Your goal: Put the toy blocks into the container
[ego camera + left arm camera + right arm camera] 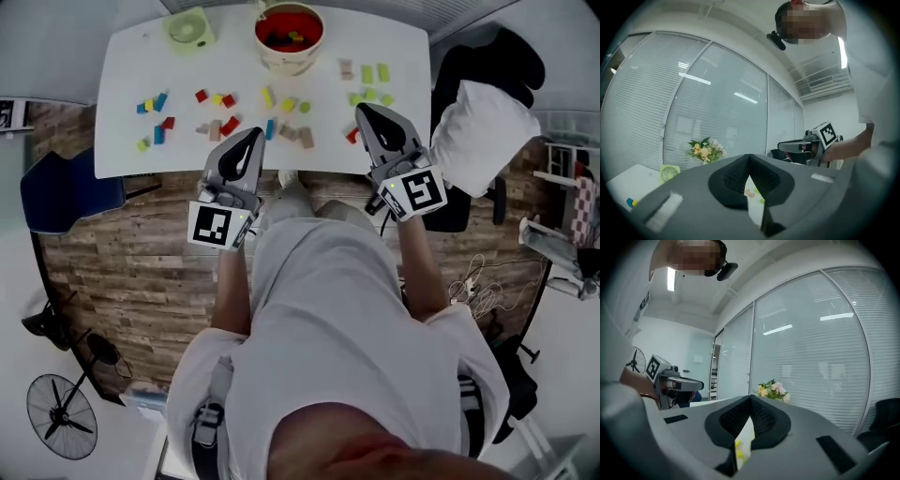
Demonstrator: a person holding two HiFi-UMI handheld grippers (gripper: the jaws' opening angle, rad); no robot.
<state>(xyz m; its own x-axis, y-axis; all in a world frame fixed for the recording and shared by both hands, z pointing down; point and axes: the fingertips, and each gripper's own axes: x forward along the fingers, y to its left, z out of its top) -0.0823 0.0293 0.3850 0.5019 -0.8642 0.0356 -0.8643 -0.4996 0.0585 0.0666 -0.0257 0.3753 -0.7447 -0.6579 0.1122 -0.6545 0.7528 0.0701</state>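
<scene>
Small, bright rectangular toy blocks (267, 97) lie scattered on the smooth white desk (122, 66). A few sit inside the round red container (286, 62). Both left tongs (253, 134) and right tongs (363, 111) are pressed together, empty.

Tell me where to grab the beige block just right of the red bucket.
Take the beige block at its middle from above, jaws across its narrow width, I'd say: it lies flat, long sides bare, the green block a gap away.

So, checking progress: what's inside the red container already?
The red container holds a few blocks; red, yellow and green show. Anything beneath them or behind its near wall is hidden.
</scene>
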